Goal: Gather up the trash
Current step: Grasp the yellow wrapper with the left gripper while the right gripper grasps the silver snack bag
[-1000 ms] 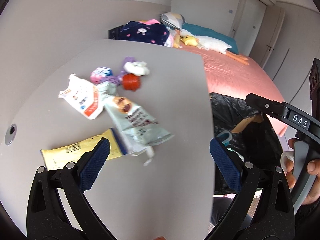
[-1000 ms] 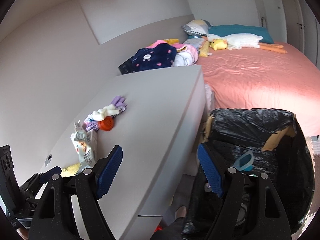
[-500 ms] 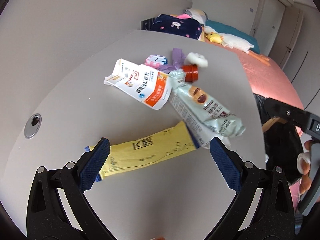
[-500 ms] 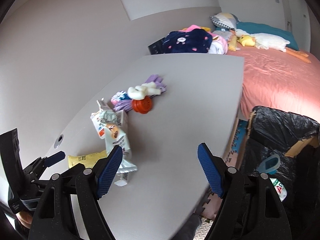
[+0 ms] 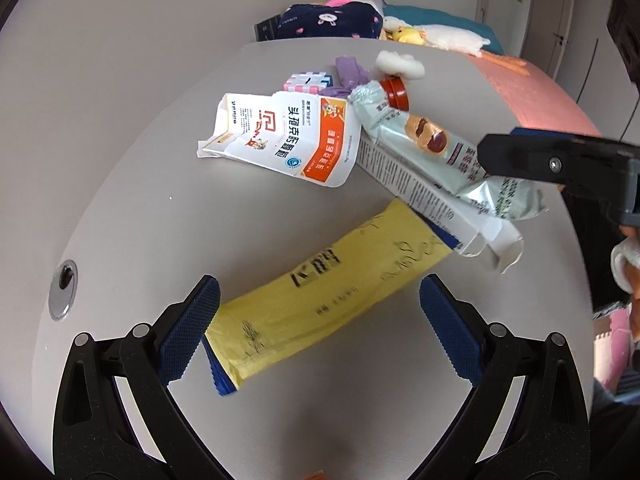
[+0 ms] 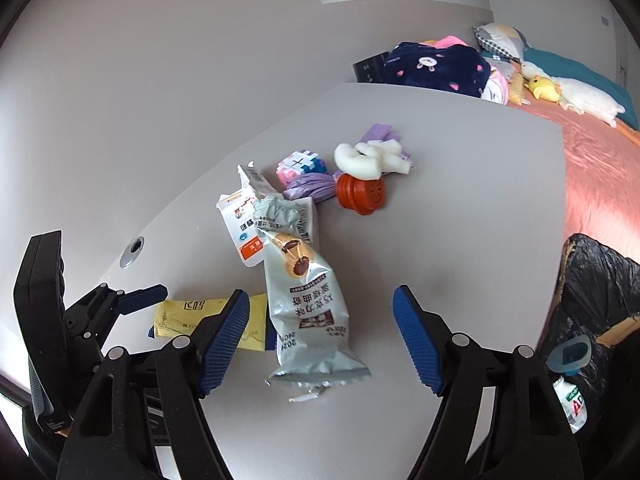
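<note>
Yellow packet (image 5: 332, 300) lay flat on the counter (image 5: 132, 208) between the left claw's (image 5: 318, 322) open, empty pads; the right claw (image 6: 320, 336), just narrowing yet clear, straddled the silver wrapper (image 6: 308, 312). I judged lowering squarely before clamping best.

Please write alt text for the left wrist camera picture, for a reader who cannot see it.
The open left gripper hangs over a yellow packet lying flat on a grey table, the packet between its blue jaws but not pinched. Behind lie a torn white and orange box, a pale cookie wrapper and an orange cap. The right gripper enters from the right edge.
</note>
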`<state>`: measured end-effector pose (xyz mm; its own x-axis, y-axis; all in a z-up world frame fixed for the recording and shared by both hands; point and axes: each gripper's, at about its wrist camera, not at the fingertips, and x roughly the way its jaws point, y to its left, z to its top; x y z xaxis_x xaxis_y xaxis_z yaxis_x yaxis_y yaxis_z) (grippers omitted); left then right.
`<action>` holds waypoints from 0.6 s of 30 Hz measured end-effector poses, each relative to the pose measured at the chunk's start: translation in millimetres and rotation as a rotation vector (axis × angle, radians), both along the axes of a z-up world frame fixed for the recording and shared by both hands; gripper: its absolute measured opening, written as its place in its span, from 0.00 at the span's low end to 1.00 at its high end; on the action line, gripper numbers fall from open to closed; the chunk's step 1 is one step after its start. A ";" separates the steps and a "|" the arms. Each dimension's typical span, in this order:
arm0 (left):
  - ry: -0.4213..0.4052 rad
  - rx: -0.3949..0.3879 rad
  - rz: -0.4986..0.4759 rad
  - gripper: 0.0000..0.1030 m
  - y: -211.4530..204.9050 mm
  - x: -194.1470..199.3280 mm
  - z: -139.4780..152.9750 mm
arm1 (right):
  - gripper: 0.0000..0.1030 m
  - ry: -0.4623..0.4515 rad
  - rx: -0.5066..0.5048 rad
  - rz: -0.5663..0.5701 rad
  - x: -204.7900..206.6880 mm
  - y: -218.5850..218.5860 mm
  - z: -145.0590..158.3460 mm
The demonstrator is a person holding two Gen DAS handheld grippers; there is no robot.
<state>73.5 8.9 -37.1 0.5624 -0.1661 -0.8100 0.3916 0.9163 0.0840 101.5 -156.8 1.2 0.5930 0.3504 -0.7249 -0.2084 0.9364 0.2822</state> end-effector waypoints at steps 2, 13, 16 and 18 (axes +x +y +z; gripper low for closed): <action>-0.020 0.041 -0.006 0.94 -1.1 1.5 -4.1 | 0.68 0.005 -0.006 0.008 5.2 4.2 -3.3; -0.015 0.030 0.052 0.92 6.5 8.2 -7.8 | 0.38 0.041 -0.005 0.060 20.7 17.5 -22.9; 0.003 -0.024 0.066 0.76 10.0 9.3 -6.3 | 0.29 0.037 0.013 0.062 19.7 17.5 -24.3; 0.006 -0.045 0.089 0.69 14.1 10.2 -5.7 | 0.26 0.025 0.009 0.057 18.0 18.0 -22.6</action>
<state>83.7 23.0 -42.7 0.5720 -0.1520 -0.8061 0.3091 0.9502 0.0402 119.5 -138.8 -21.4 0.5537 0.3900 -0.7357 -0.2541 0.9205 0.2968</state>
